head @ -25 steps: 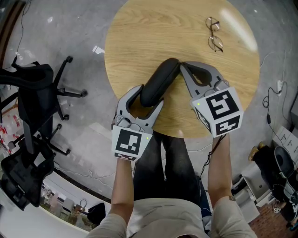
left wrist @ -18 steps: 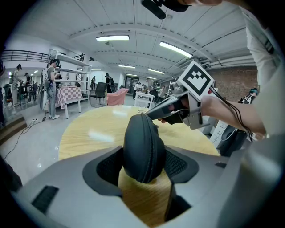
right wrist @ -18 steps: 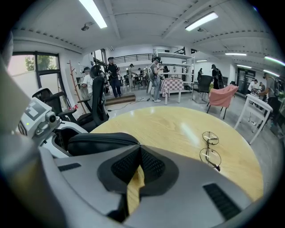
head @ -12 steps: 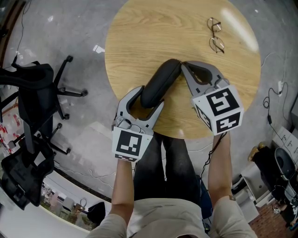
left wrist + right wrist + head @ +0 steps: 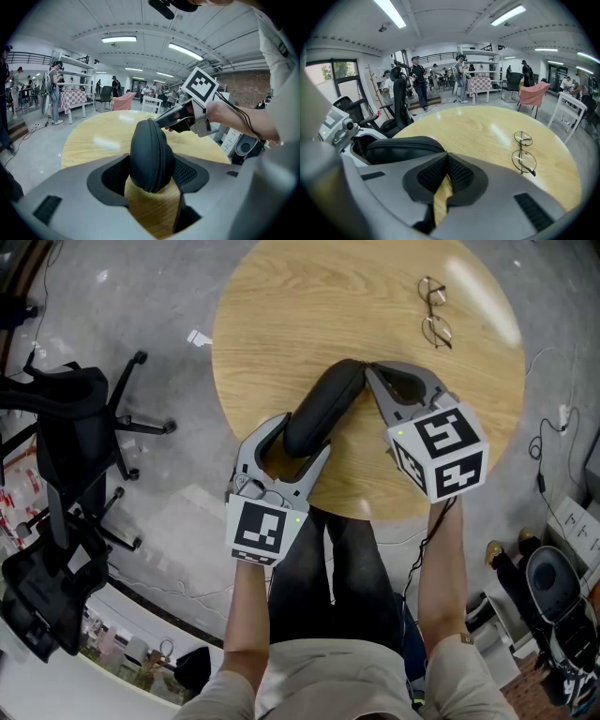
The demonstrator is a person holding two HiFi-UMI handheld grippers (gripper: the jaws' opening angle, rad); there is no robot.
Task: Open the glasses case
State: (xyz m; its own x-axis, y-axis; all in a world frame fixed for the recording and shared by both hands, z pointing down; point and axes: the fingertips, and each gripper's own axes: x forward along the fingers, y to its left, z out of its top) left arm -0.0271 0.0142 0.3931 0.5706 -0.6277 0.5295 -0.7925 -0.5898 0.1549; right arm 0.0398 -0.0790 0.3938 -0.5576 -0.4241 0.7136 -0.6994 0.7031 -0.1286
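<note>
Near the table's point(image 5: 281, 306) front edge, we are clamping the case point(image 5: 323, 407) in the left gripper point(image 5: 305, 434). The right gripper point(image 5: 368, 369), jaws pinched together at its far end, has rolled slightly. The case is staying shut, so opening has hardly begun.

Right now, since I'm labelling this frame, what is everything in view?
table: 1, light wood, round, centre.
case: 1, black, on the table's near side.
glasses: 1, thin wire, table's far right, apart from the case.
chair: 1, black, wheeled, left of the table.
cables: several, dark, right of the table.
left gripper: 1, grey, shut on the case's near end.
right gripper: 1, grey, jaws together at the case's far end; whether they pinch a zip pull cannot be told.
arms: 2, bottom of the head view, one behind each gripper.
</note>
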